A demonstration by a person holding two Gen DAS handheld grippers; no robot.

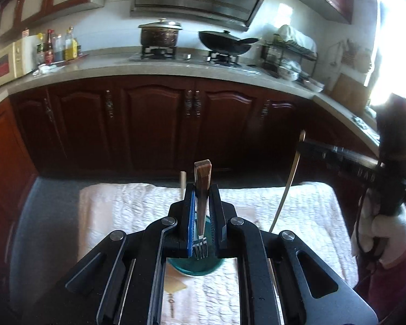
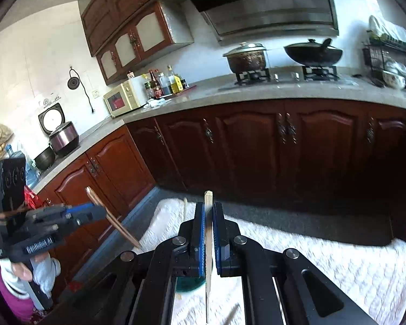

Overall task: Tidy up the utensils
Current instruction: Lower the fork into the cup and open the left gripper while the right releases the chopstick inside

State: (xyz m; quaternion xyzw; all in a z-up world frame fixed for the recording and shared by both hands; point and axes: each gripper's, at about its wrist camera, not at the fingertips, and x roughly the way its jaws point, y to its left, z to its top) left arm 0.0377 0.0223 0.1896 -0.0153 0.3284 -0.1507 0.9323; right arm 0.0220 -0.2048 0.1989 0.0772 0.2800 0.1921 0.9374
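Observation:
My left gripper (image 1: pixel 201 189) is shut on a fork (image 1: pixel 202 187) with a wooden handle, handle up and tines toward the camera. Under it a teal cup (image 1: pixel 195 269) stands on a white quilted cloth (image 1: pixel 297 216), with a pale stick (image 1: pixel 182 184) rising behind the fingers. At the right edge my right gripper (image 1: pixel 301 146) grips a long thin chopstick (image 1: pixel 287 189). In the right wrist view my right gripper (image 2: pixel 209 208) is shut on that chopstick (image 2: pixel 208 243) above the teal cup (image 2: pixel 189 284). The left gripper (image 2: pixel 104 211) holds the fork (image 2: pixel 119 227) at the left.
Another stick (image 2: pixel 230 314) lies on the cloth (image 2: pixel 338 257) near the bottom edge. Dark wooden cabinets (image 1: pixel 154 124) and a counter with a pot (image 1: pixel 159 33), a wok (image 1: pixel 224 43) and a microwave (image 1: pixel 8 65) run behind the table. A person's gloved hands hold both grippers.

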